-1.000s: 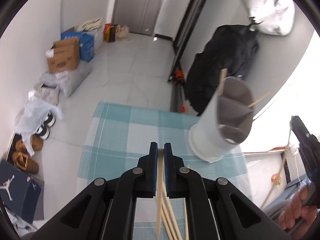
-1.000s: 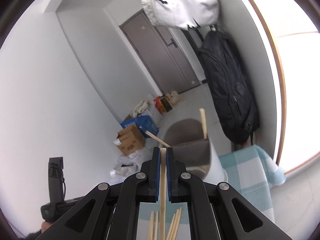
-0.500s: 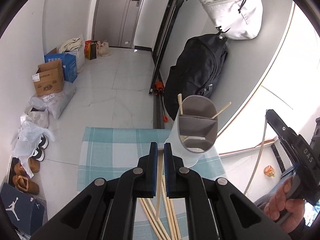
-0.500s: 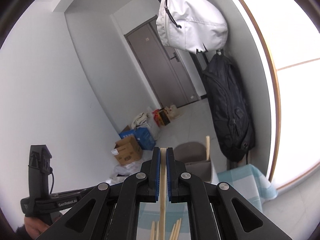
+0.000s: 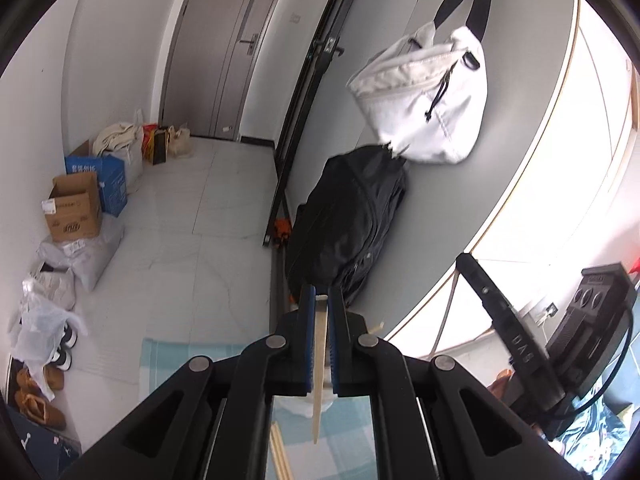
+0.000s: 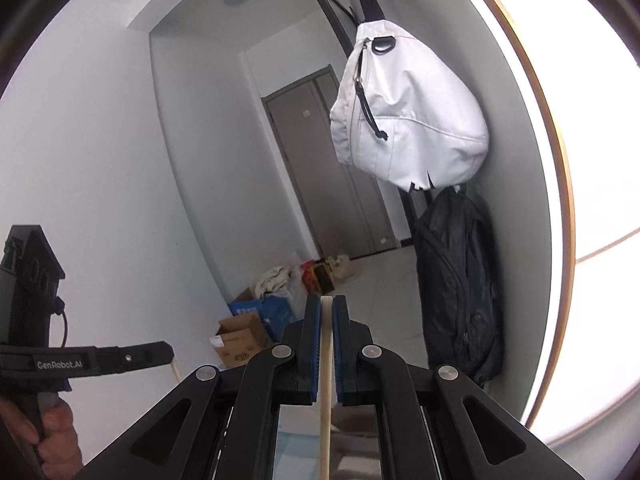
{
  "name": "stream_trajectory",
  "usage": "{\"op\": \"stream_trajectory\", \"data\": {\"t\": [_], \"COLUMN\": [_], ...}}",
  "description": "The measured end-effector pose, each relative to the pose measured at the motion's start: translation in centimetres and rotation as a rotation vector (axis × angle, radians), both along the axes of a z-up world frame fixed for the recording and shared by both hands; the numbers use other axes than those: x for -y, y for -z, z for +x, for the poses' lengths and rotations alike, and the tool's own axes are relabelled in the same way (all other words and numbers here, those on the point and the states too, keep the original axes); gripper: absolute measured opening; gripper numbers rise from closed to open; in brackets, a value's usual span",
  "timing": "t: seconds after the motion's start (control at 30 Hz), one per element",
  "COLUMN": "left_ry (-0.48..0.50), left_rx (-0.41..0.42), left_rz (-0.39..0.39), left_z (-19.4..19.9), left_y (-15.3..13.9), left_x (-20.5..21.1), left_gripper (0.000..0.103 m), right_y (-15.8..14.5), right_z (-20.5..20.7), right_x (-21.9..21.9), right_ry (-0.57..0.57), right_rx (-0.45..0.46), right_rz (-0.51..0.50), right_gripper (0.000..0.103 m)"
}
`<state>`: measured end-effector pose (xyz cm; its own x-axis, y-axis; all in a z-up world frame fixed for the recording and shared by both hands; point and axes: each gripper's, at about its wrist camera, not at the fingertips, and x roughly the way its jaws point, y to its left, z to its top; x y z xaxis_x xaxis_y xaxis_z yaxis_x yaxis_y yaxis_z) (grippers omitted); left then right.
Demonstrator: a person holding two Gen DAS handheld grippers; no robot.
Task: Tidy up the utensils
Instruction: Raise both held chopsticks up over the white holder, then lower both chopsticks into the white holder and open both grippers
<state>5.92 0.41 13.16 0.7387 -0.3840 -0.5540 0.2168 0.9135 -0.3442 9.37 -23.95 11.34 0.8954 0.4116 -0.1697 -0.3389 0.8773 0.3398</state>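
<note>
My left gripper (image 5: 323,299) is shut on a wooden chopstick (image 5: 319,368) that hangs down between its blue pads. My right gripper (image 6: 326,300) is shut on another wooden chopstick (image 6: 326,384) held lengthwise. Both are lifted high and look at the room. In the left wrist view the white utensil holder (image 5: 298,403) shows only as a sliver under the fingers, with more chopsticks (image 5: 280,454) lying on the blue checked cloth (image 5: 172,364). The other gripper shows at the right edge of the left view (image 5: 520,360) and at the left edge of the right view (image 6: 100,360).
A black backpack (image 5: 352,224) and a white bag (image 5: 428,100) hang on the wall behind the table. Cardboard boxes (image 5: 74,208), bags and shoes (image 5: 40,384) stand on the floor at the left. A bright window (image 6: 600,240) is on the right.
Both grippers have tilted upward with their chopsticks. The utensil holder and the cloth have dropped almost out of both views.
</note>
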Motion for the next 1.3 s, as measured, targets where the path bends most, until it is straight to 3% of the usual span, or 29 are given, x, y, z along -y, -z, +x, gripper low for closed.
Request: {"op": "stream_trajectory", "data": {"t": [0.13,0.27,0.63,0.87,1.03,1.3], "left_ry": [0.001,-0.005,-0.005,0.022,0.053,0.113], "left_rx": [0.044,0.033,-0.009,-0.014,-0.001,0.000], "left_rz": [0.005,-0.018,-0.017,-0.042,-0.023,-0.027], "left_z": [2.1,5.0,9.9,10.5,10.6,9.8], "left_y": [-1.7,-1.8,2.8,5.1,5.6,6.1], "left_x": [1.0,1.3,1.5,1.0,1.9,2.5], "left_gripper": [0.002,0.002,0.002,0.002,0.002,0.002], "right_y": [-1.3,-1.1,4.1,5.7,6.4,7.3], "right_z": [3.0,6.4,12.1,10.8,10.3,8.6], "right_x": [0.2,0.2,-1.5,-3.5,-4.5,-3.2], "right_ry": [0.022,0.048,0.113,0.173,0.156,0.116], "right_rx": [0.034,0.043,-0.001,0.063,0.099,0.066], "right_rz": [0.004,0.000,-0.010,-0.103,-0.168,-0.162], "right_gripper": [0.005,0.005,0.005,0.005,0.005,0.005]}}
